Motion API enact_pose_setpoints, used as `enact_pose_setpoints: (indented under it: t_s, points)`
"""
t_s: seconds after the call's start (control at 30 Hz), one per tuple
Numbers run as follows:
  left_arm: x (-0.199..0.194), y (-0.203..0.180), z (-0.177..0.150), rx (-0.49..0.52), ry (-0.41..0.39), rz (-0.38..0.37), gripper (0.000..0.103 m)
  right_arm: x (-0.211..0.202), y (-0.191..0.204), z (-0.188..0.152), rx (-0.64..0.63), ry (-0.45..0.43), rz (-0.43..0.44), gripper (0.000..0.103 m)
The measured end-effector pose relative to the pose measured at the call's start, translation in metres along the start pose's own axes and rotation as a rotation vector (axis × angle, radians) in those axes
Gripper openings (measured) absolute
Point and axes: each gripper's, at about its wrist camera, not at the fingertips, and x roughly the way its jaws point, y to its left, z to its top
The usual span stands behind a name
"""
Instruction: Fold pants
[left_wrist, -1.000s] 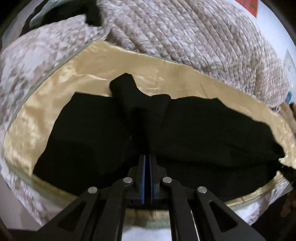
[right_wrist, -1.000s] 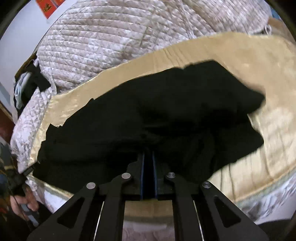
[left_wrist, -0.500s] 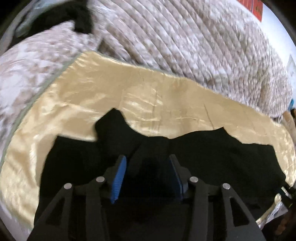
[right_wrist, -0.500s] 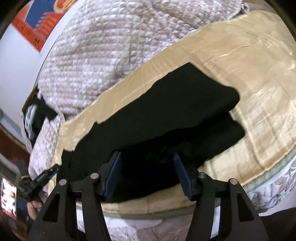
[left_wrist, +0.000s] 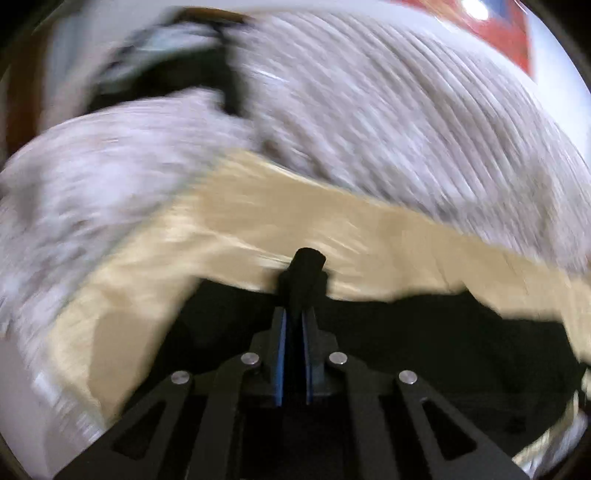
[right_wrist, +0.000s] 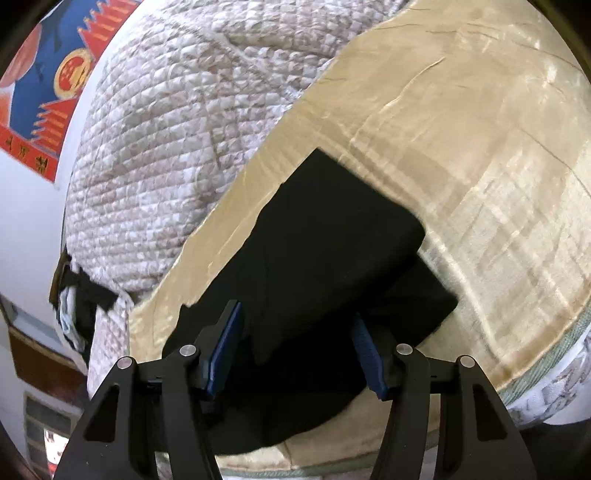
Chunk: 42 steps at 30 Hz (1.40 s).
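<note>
One pair of black pants (right_wrist: 332, 266) lies folded on one gold sheet (right_wrist: 480, 155), with one quilted blanket (right_wrist: 192, 122) heaped at 11 o'clock. Left gripper (left_wrist: 294, 325): its two blue pads are pressed close together, pinching a tuft of the pants that sticks up toward 12 o'clock; the view is motion-blurred. Right gripper (right_wrist: 295, 339): its two fingers stand wide apart above the pants' near edge, holding nothing. One red-and-blue poster (right_wrist: 48, 81) hangs at 10 o'clock.
</note>
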Motion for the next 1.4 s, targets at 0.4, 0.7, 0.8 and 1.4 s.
enact_pose_setpoints:
  t_s: [0.4,0.7,0.8,1.4]
  points:
    - [0.006,0.083,-0.042,-0.346,0.142,-0.079,0.030,-0.001,-0.009,-0.003,-0.025,-0.027,-0.062,0.032]
    - [0.022,0.083,-0.040,-0.376,0.150,-0.084,0.011,0.000,-0.009,0.000,-0.020,-0.040,-0.066,0.032]
    - [0.019,0.077,-0.037,-0.332,0.143,-0.070,0.005,0.003,-0.008,0.000,-0.039,-0.039,-0.090,0.022]
    - [0.002,0.079,-0.024,-0.222,0.199,0.140,0.009,-0.009,-0.009,-0.006,-0.023,0.012,-0.117,0.010]
